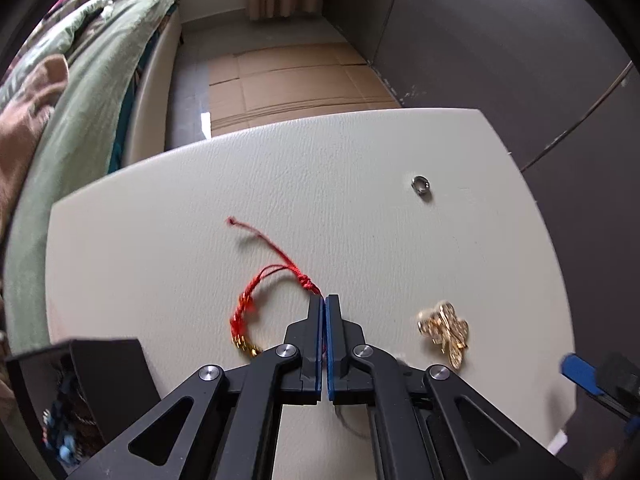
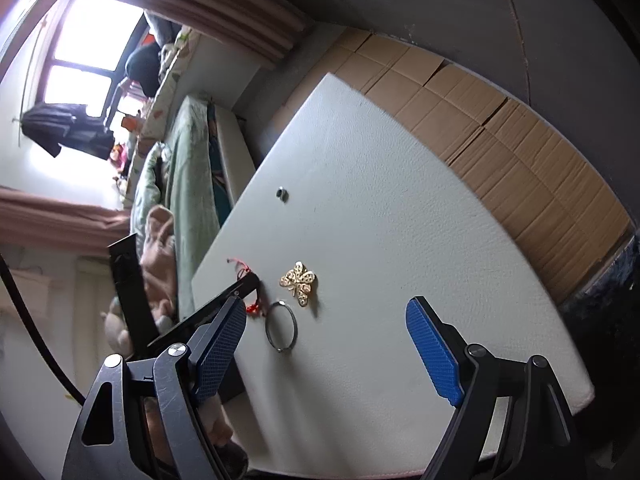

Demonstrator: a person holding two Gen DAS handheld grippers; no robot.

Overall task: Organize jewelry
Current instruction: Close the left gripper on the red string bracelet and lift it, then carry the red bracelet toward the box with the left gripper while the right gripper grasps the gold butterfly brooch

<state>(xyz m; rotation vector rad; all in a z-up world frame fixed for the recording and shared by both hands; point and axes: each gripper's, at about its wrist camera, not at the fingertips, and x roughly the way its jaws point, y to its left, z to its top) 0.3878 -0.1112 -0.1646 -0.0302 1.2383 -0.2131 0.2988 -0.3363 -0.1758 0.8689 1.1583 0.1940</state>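
Four pieces of jewelry out on the pale table (image 1: 360, 152): red cord bracelet (image 1: 256, 300), gold brooch (image 1: 444, 332), small ring (image 1: 420, 183) and, in the right wrist view only, thin bangle (image 2: 280, 349). Left gripper (image 1: 324, 300) pointing steeply down, pads pressed together at the bracelet's knot, cord running straight into the seam between the tips. Apparently nipped there, though too thin and too close to the blue rubber to swear to. Bracelet loop lying flat to the left of those fingers, loose tail trailing away toward the far edge, gold-beaded end curling back under the left linkage. Long axis of the loop roughly in line with the fingers, knot at the far end. Black box (image 1: 108, 368), beads already inside, just past the loop at the table's left edge: likely destination, so next move judged a lift and a short carry leftward, loop dangling below the tips. Right gripper (image 2: 326, 304) spread wide and empty over the near right part of the table, brooch and bangle ahead and to its left, apart from its pads; farther from the bracelet than the left. Ring alone toward the far right, well clear of both.
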